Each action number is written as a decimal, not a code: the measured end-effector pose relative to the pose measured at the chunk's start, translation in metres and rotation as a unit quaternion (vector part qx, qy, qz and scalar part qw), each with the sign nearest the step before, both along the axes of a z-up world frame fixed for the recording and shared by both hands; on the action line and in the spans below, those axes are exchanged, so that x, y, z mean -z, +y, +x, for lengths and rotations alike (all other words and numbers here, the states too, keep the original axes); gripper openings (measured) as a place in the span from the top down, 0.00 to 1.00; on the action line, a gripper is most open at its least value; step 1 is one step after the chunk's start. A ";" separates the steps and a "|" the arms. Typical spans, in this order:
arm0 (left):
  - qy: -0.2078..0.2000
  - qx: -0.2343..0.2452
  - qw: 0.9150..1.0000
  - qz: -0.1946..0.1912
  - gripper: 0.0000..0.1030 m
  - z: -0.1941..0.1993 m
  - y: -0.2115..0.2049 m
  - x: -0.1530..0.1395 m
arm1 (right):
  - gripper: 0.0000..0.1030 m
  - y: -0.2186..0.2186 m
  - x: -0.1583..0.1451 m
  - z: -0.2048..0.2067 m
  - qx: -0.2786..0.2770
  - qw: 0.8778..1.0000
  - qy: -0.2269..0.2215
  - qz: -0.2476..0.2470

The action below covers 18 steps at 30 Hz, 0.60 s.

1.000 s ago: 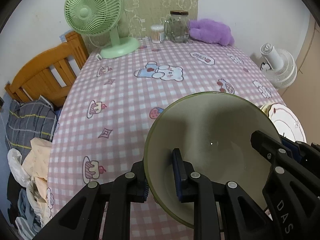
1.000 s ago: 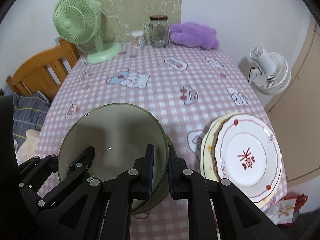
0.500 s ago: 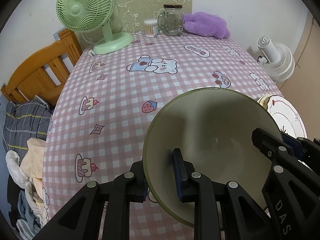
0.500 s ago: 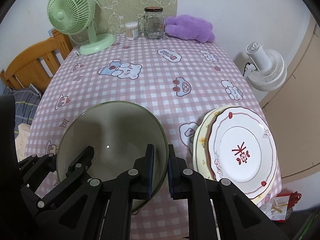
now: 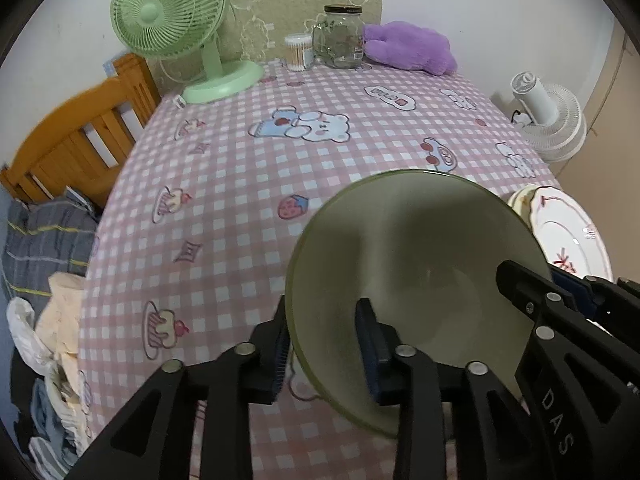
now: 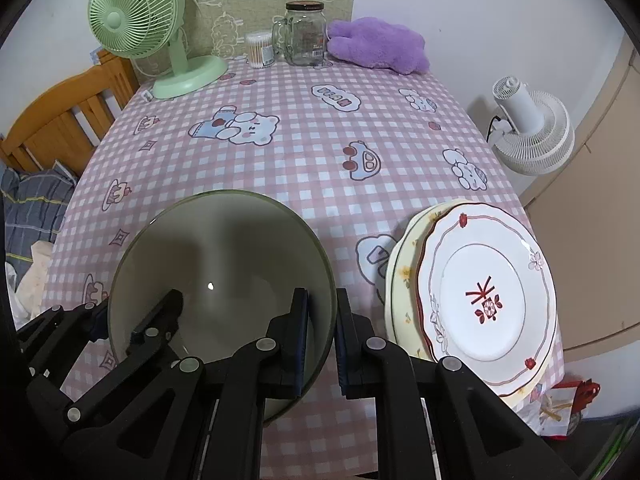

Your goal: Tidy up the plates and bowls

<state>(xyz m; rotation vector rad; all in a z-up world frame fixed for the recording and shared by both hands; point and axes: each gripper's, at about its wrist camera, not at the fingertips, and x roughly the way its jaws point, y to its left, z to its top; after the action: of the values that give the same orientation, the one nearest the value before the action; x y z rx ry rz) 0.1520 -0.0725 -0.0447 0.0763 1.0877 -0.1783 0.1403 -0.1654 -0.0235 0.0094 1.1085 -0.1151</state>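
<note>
Olive-green translucent glass bowl [image 6: 222, 272], held tilted above the near edge of the pink checked desk [image 6: 304, 148], beside a stack of white floral plates [image 6: 486, 292] at the right edge. Left claw [image 5: 324, 344] pinches the bowl's left rim, one pad inside and one outside; right claw [image 6: 320, 336] clamps the opposite rim likewise. Both are narrowed onto the thin wall. Judged rigid, smooth, slippery and breakable, with moderate weight; opposed rim grips suit it. Both claws reach forward and slightly downward from the near side. Beyond stand a green desk fan [image 6: 136, 20], glass jar [image 6: 304, 34] and purple plush toy [image 6: 380, 50].
</note>
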 end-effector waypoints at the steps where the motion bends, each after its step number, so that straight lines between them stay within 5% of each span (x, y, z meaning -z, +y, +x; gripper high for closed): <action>1: 0.001 -0.001 1.000 -0.002 0.63 -0.001 0.001 -0.001 | 0.85 -0.002 -0.002 -0.001 0.002 1.000 0.001 0.006; 5: 0.010 -0.010 1.000 -0.024 0.48 -0.002 0.012 -0.005 | 0.82 -0.006 -0.008 -0.006 0.000 1.000 0.003 0.030; 7: 0.009 -0.013 0.999 -0.031 0.44 -0.003 0.017 -0.007 | 0.69 -0.006 -0.011 -0.009 -0.004 0.999 -0.001 0.039; 9: -0.008 -0.013 0.999 -0.047 0.37 -0.005 0.022 -0.012 | 0.38 -0.007 -0.016 -0.012 -0.006 0.999 -0.014 0.045; 10: -0.014 -0.015 0.999 -0.049 0.33 -0.005 0.024 -0.013 | 0.34 -0.007 -0.019 -0.013 -0.008 0.999 -0.024 0.048; 18: 0.000 -0.003 0.996 -0.091 0.22 0.003 0.029 -0.003 | 0.33 -0.008 -0.020 -0.008 -0.008 0.999 -0.034 0.038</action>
<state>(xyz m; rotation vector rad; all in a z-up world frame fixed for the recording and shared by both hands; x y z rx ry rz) 0.1550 -0.0439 -0.0415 -0.0912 1.0670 -0.2718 0.1325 -0.1730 -0.0031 0.0717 1.0435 -0.0583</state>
